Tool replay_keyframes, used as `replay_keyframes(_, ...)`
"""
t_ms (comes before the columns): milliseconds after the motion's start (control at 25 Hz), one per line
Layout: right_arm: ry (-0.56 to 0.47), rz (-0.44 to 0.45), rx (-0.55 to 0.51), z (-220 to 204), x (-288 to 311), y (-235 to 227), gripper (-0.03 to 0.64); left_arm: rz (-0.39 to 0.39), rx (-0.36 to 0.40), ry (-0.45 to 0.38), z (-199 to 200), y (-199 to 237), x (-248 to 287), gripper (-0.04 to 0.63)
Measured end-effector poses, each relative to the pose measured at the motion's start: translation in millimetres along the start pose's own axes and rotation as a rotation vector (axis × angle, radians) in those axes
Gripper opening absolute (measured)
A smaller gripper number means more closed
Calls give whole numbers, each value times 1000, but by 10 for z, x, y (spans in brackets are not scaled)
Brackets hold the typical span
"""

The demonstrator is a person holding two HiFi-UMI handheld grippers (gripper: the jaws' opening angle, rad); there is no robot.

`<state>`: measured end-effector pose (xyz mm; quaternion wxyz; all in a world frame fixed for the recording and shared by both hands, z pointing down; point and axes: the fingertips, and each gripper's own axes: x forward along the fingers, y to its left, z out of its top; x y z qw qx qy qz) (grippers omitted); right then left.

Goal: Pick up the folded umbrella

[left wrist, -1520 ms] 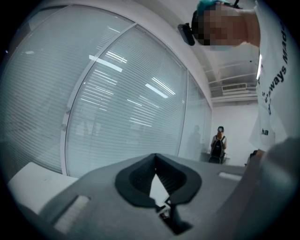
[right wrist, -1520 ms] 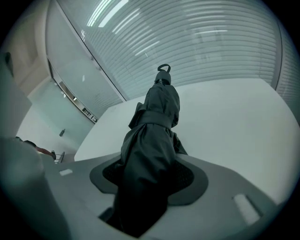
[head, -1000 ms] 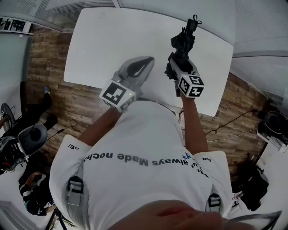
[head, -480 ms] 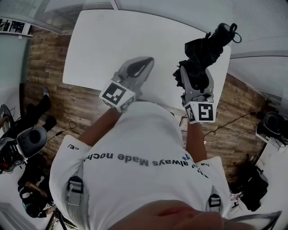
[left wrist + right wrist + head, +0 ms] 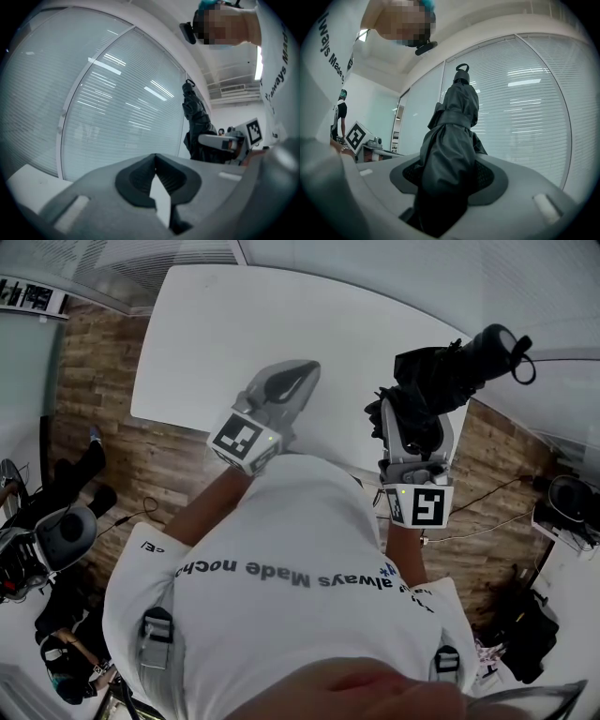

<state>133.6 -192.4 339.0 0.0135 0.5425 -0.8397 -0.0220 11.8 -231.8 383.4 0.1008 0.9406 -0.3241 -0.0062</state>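
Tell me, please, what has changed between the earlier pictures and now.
The right tool, shut on the folded umbrella throughout, raised it and swung it rightward, so its strap end now reaches past the edge of the white table. The left tool stayed put over the table, shut and empty.

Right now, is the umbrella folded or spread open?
Folded: the umbrella is a strapped bundle clamped in the right tongs.
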Motion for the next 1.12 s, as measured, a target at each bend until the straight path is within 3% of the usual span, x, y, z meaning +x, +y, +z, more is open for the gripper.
replay_keyframes(1120, 12, -15, -8, 75, 34, 27, 239, -8, -1, 1, 70, 60, -18, 3)
